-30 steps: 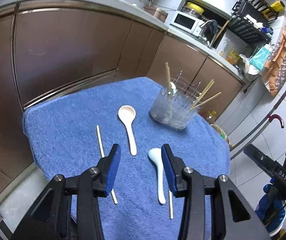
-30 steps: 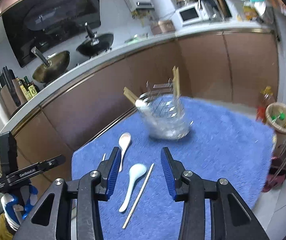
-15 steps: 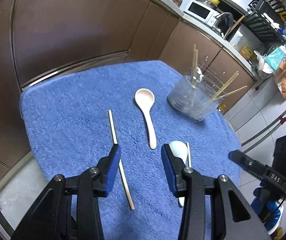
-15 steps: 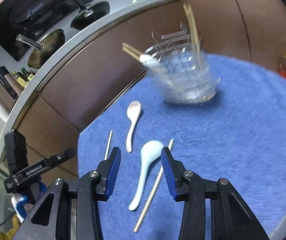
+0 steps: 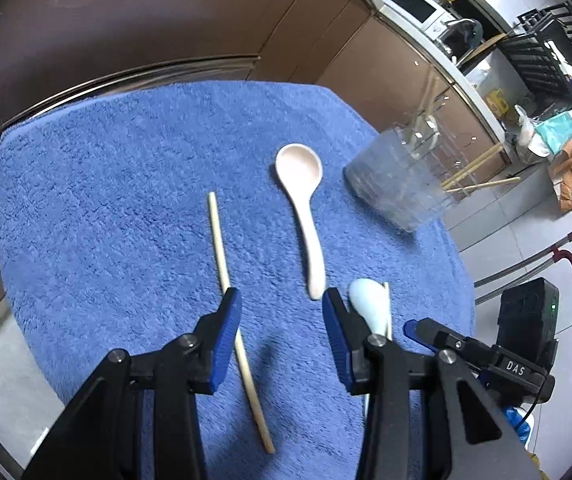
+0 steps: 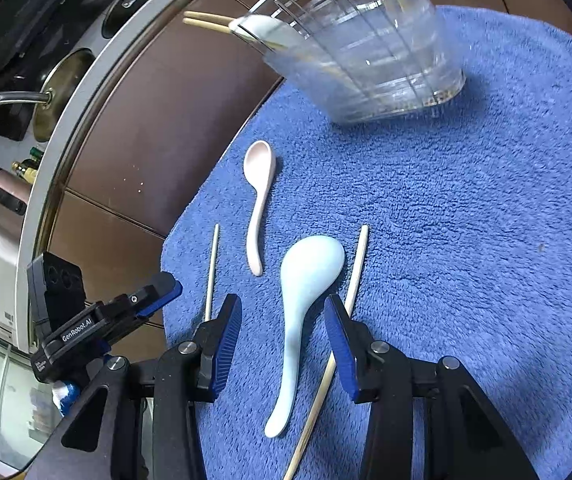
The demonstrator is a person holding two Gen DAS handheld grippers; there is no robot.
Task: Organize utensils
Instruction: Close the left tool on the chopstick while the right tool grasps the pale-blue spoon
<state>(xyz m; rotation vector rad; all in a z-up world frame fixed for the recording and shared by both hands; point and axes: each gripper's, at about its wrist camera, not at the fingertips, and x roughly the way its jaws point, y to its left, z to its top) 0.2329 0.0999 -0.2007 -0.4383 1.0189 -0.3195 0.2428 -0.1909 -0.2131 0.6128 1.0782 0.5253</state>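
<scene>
Right wrist view: my right gripper (image 6: 283,334) gapes wide, empty, straddling the blue spoon (image 6: 299,320).
My left gripper (image 5: 282,336), equally wide and empty, hangs over a chopstick (image 5: 238,320). On the towel (image 6: 485,240): two chopsticks, two spoons, one pink (image 6: 258,204). Beyond, the holder (image 6: 365,48) keeps others upright: likely everything's destination.

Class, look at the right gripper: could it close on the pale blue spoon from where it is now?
Probably yes. The right gripper is open, straddling the pale blue spoon; nothing covers it.
</scene>
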